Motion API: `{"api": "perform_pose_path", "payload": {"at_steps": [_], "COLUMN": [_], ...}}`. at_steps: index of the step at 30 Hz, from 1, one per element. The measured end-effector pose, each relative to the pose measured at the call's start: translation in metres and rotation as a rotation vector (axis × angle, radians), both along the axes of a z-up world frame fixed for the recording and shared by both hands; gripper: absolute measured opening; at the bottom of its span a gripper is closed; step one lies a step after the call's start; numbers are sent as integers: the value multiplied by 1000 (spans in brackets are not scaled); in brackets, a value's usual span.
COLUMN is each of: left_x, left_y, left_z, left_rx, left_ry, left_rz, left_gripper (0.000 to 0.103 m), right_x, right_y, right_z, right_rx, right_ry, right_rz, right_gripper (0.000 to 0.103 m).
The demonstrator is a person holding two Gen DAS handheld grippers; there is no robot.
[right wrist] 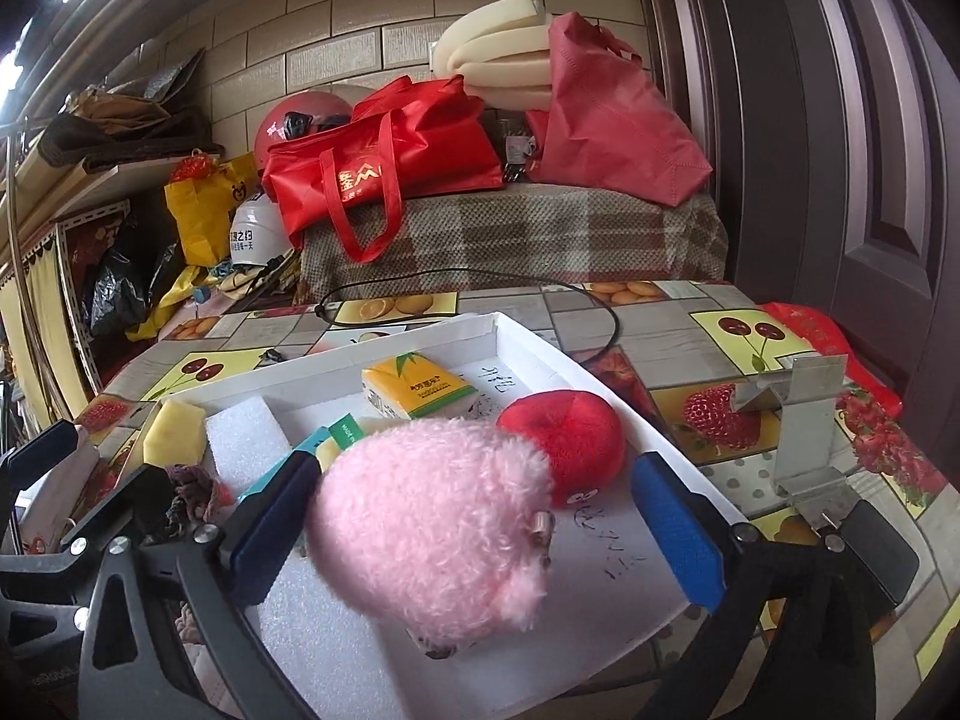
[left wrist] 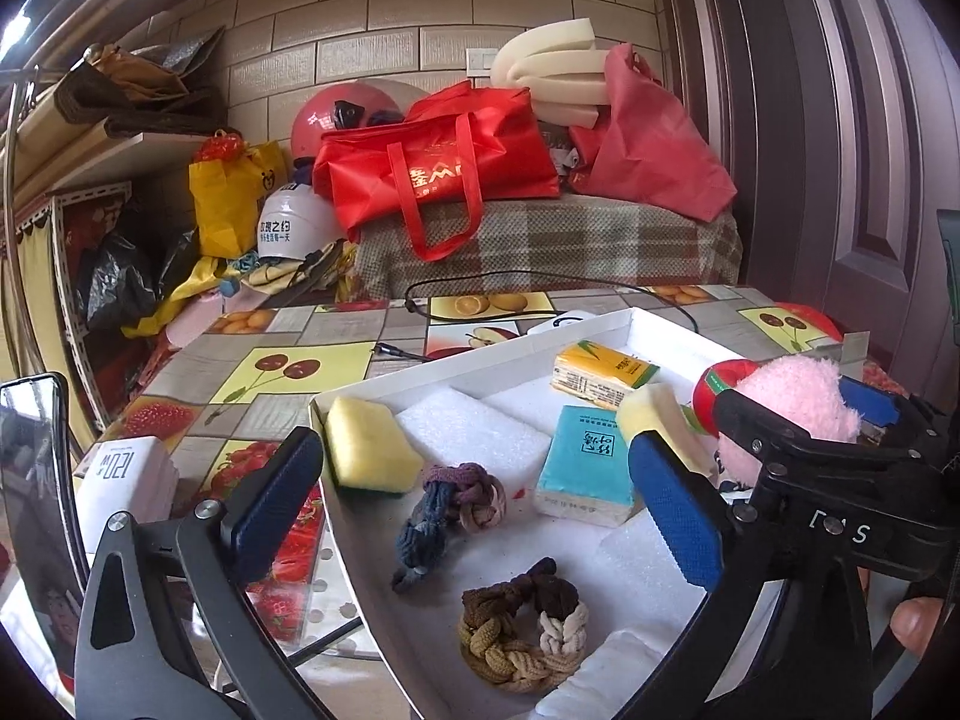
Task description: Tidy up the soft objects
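Note:
A white box (left wrist: 480, 354) on the fruit-print table holds two yellow sponges (left wrist: 372, 447), a teal tissue pack (left wrist: 585, 465), a yellow tissue pack (left wrist: 603, 372), a purple-blue braided ring (left wrist: 447, 510), a brown braided ring (left wrist: 522, 627) and white foam pads. My left gripper (left wrist: 474, 504) is open and empty above the box. My right gripper (right wrist: 474, 531) is open; a pink plush toy (right wrist: 432, 525) lies between its fingers, against the left one. A red pincushion-like ball (right wrist: 564, 441) sits just behind the plush. The plush also shows in the left wrist view (left wrist: 792, 399).
A black cable (right wrist: 456, 276) runs over the table behind the box. A metal bracket (right wrist: 804, 420) stands on the table at right. A white carton (left wrist: 129, 480) sits left of the box. Red bags (left wrist: 432, 174), helmets and foam lie on a covered bench behind.

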State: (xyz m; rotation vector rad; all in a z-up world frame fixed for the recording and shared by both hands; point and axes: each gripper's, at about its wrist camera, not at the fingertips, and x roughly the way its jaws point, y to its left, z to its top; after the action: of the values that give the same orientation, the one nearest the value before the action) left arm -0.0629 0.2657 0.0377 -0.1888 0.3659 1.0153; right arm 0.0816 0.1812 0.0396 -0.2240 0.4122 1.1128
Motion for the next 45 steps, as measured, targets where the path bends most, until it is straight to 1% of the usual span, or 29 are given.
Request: {"api": "perform_pose_path", "payload": {"at_steps": [3,7,9,13,16,21,24,26,29,32,35,39,42,45], "left_x": [1,-4,-8,-16,-25,-32,-38,-42,-49,-55,-60,-65,-68,-68], "left_y": [-4,-7,-7,-6,-11,-29,-42,-51,-66,-81,-95,-116,-132,-144], "left_z": [1,2,2,1,0,1,0,0,0,0,0,-1,-1,0], "left_rx": [23,34,26,-18,-38,-26,-30,-36,-38,-38,-47,-67,-58,-34], "left_ry": [0,-20,-30,-57,-82,-83,-79,-78,-75,-70,-68,-64,-54,-20], "left_rz": [-1,9,21,40,44,51,43,31,19,11,-9,-46,-65,-49], "left_gripper": [103,103,103,103,103,103,103,103,103,103,103,103,103,103], "right_x": [-1,-6,-9,-14,-13,-12,-10,-12,-23,-36,-47,-60,-66,-66], "right_y": [-3,-11,-15,-23,-35,-58,-67,-77,-93,-103,-120,-147,-166,-182], "right_z": [1,4,5,6,6,6,3,2,4,2,3,4,4,4], "right_rx": [17,54,77,70,67,76,55,64,100,69,71,56,41,23], "right_ry": [-9,-38,-62,-84,-63,-28,37,67,54,36,7,-50,-67,-60], "right_rz": [-11,-24,-31,-40,-53,-76,-82,-80,-75,-45,-24,-34,-43,-63], "right_gripper": [103,103,103,103,103,103,103,103,103,103,103,103,103,103]}}
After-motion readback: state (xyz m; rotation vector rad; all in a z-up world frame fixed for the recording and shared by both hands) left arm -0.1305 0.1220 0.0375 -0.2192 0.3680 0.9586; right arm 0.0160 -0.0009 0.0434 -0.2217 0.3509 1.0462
